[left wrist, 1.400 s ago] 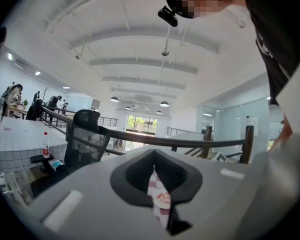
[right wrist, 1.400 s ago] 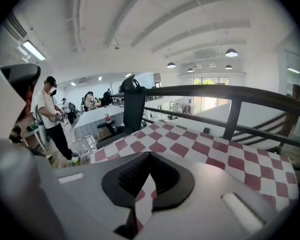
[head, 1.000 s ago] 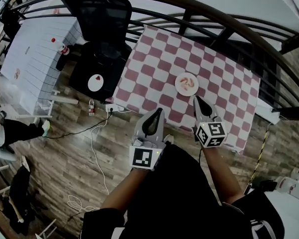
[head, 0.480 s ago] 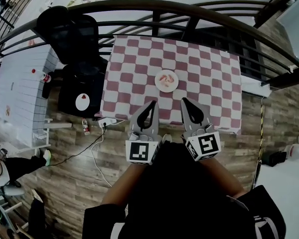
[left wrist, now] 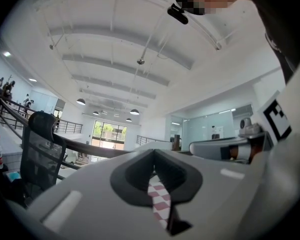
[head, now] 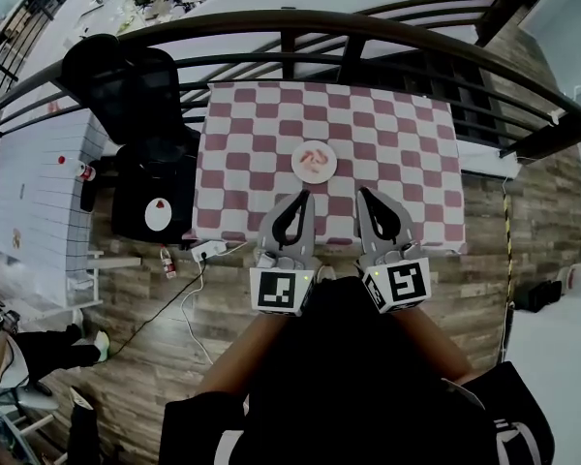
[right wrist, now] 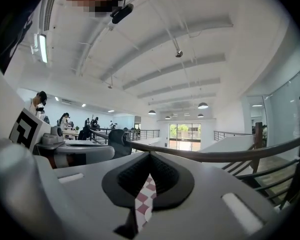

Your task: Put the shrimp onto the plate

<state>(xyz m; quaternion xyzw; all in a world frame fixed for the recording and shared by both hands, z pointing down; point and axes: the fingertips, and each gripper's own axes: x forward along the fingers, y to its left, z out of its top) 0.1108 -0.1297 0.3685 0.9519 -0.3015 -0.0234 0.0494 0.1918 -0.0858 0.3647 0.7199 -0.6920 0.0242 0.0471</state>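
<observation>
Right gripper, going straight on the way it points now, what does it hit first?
Most likely the red-and-white checked tablecloth, just right of the white round plate of shrimp; depth is unclear.

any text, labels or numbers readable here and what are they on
No readable words or numbers anywhere.
Cubes on the left gripper and right gripper: black-and-white square marker patterns only, no letters.
Red label on the bottle: too small to read.
Red mark on the white disc left of the table: too small to read.
</observation>
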